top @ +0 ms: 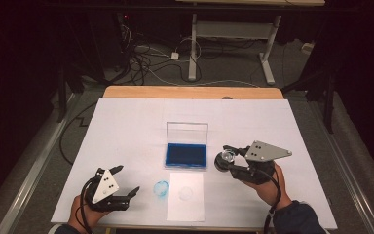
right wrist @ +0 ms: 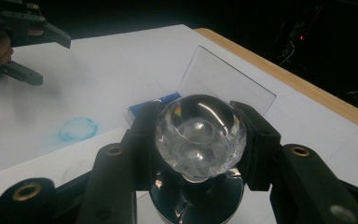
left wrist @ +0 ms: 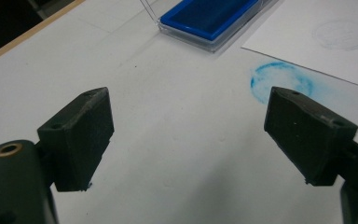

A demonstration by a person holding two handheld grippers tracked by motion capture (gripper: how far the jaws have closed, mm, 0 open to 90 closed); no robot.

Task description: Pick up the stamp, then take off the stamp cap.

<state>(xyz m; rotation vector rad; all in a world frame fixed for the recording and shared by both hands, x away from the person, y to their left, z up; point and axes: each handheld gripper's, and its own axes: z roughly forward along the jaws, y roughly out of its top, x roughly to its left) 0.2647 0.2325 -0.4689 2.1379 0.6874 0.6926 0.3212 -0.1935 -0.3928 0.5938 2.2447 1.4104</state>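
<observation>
Table [top: 126, 126] under a white sheet spans the frame's middle, an open blue ink pad [top: 186, 155] at its centre above a paper slip [top: 185, 196]. Lower left, the left gripper [top: 125, 181] rests with jaws spread. Right of centre, the right gripper [top: 225, 158] pinches a clear-knobbed stamp [top: 222, 160] beside the pad; a blue ring mark [top: 161, 188] sits lower centre.

Clear round-knobbed stamp [right wrist: 199, 140] upright beside open blue ink pad [top: 186, 155].
</observation>
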